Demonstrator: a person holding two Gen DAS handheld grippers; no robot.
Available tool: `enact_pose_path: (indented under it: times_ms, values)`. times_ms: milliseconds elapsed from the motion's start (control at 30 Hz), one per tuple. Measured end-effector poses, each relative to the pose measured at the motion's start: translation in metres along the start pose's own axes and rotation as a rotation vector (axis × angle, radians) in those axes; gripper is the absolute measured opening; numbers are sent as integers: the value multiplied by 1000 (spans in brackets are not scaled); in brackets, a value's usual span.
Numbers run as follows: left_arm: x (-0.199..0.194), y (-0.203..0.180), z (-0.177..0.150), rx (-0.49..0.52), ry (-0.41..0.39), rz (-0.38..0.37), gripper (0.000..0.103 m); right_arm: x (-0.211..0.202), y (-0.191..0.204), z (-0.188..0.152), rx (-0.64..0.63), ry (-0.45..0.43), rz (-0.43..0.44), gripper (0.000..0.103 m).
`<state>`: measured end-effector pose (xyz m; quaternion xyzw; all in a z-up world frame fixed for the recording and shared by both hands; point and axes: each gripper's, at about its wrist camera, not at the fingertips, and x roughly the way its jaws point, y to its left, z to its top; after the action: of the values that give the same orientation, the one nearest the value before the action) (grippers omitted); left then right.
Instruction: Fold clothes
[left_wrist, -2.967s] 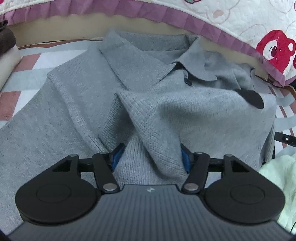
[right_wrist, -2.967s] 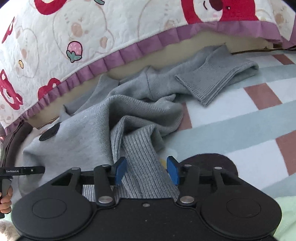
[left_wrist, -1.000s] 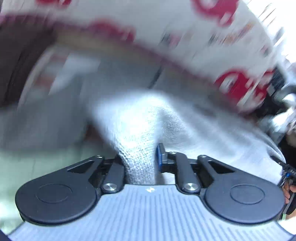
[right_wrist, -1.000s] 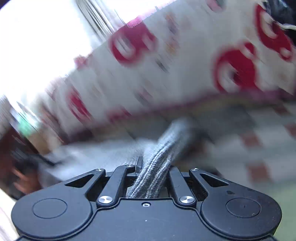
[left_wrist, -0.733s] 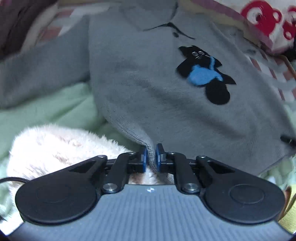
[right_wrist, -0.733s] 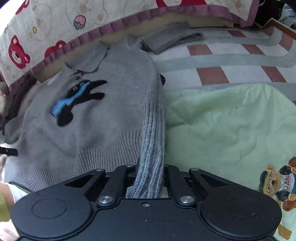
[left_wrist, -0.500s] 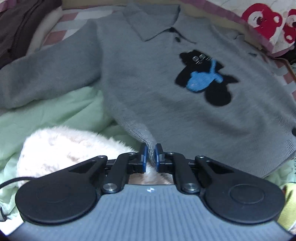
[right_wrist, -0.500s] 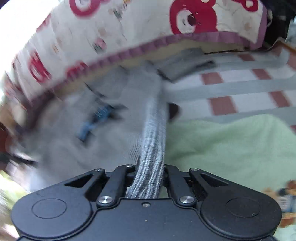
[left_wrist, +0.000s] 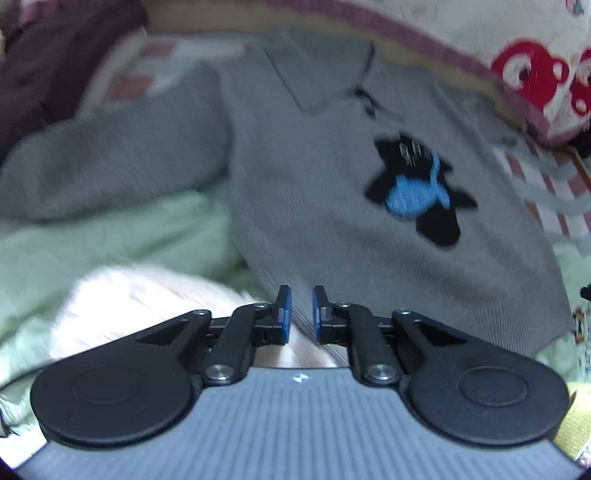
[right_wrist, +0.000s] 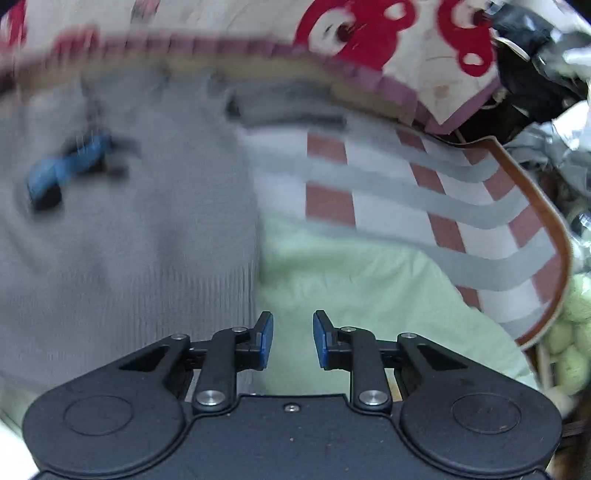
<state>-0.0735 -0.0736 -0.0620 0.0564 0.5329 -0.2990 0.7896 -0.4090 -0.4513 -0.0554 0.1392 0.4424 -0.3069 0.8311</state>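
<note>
Grey knit collared sweater (left_wrist: 325, 206) w/ black-and-blue bear patch lies flat, front up, on pale green blanket (right_wrist: 354, 291); left claw (left_wrist: 299, 312) & right claw (right_wrist: 293, 336) both parted, gripping nothing

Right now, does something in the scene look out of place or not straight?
The gray sweater lies spread face up, and nothing looks damaged or spilled. Its left sleeve sticks out sideways, unfolded. The hem corner at the left gripper rests on a fluffy pink item, so it may not lie flat there. The right gripper is beside the hem, open.
</note>
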Motion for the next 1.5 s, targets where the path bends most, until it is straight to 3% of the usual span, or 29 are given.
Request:
enact_pose_path:
  times_ms: [100, 233, 333, 433, 533, 667, 767, 833, 900, 967, 1067, 1133, 1200, 1267, 1300, 1333, 1433, 1467, 1500]
  values:
    - [-12, 29, 9, -113, -73, 34, 43, 5, 21, 21, 20, -36, 179, 31]
    - [-17, 76, 16, -273, -139, 103, 47, 34, 90, 50, -105, -62, 407, 31]
    - [-12, 119, 15, -400, -161, 175, 49, 62, 151, 72, -204, -65, 527, 32]
    - [1, 158, 16, -517, -129, 115, 50, 80, 214, 95, -304, -42, 621, 32]
    - [17, 189, 18, -624, -103, 54, 54, 88, 267, 115, -397, -21, 696, 33]
    - [43, 216, 22, -703, -71, 75, 55, 88, 325, 123, -509, 0, 778, 38]
    - [55, 228, 25, -725, -129, 74, 55, 87, 349, 112, -561, 1, 781, 38]
    - [56, 233, 27, -731, -222, 66, 67, 86, 355, 109, -534, -55, 764, 38]
    - [57, 233, 30, -700, -292, 129, 70, 88, 361, 115, -492, -28, 809, 38]
    - [66, 231, 34, -666, -277, 120, 71, 91, 367, 122, -449, 6, 857, 40]
    - [82, 237, 37, -692, -229, 32, 72, 96, 383, 122, -410, 105, 929, 52]
    - [84, 241, 40, -700, -241, 20, 76, 100, 397, 115, -415, 168, 964, 54]
    - [86, 243, 45, -706, -248, 25, 76, 98, 409, 104, -443, 167, 961, 53]
    - [90, 238, 49, -692, -261, 53, 72, 97, 422, 93, -493, 135, 901, 53]
    - [91, 235, 51, -665, -264, 74, 53, 99, 426, 89, -516, 113, 851, 54]
    - [90, 232, 54, -637, -267, 94, 27, 101, 430, 85, -539, 91, 800, 54]
    - [82, 228, 56, -590, -304, 112, 15, 120, 431, 82, -531, 112, 714, 54]
    - [78, 223, 56, -574, -319, 128, 14, 125, 428, 83, -508, 123, 721, 53]
    - [72, 220, 57, -559, -322, 144, 12, 126, 422, 83, -495, 122, 745, 46]
